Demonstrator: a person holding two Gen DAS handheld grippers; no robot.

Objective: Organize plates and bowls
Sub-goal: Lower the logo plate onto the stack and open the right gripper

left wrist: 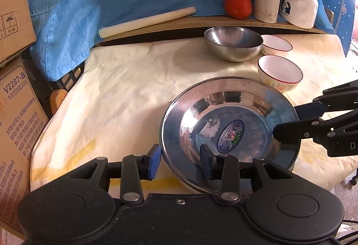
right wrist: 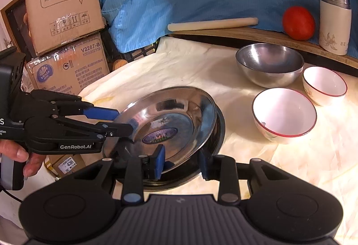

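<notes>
From the left wrist, the left gripper [left wrist: 180,161] has its jaws spread astride the near rim of the steel plate [left wrist: 226,124], which sits on a darker plate below; the blue pads do not look pressed on the rim. The right gripper [left wrist: 285,121] comes in from the right with its jaws over the plate's far edge. Behind stand a steel bowl [left wrist: 233,43] and two white bowls [left wrist: 279,72] on the tabletop [left wrist: 134,79].

From the right wrist, the right gripper [right wrist: 182,164] also straddles the rim with its jaws parted, not pinching, and the steel plate looks tilted on the stack. The left gripper [right wrist: 125,120] reaches its rim from the left. To my eye the risk is the shiny plate sliding off crooked, or a jaw catching the rim as it pulls away and dragging it.
</notes>
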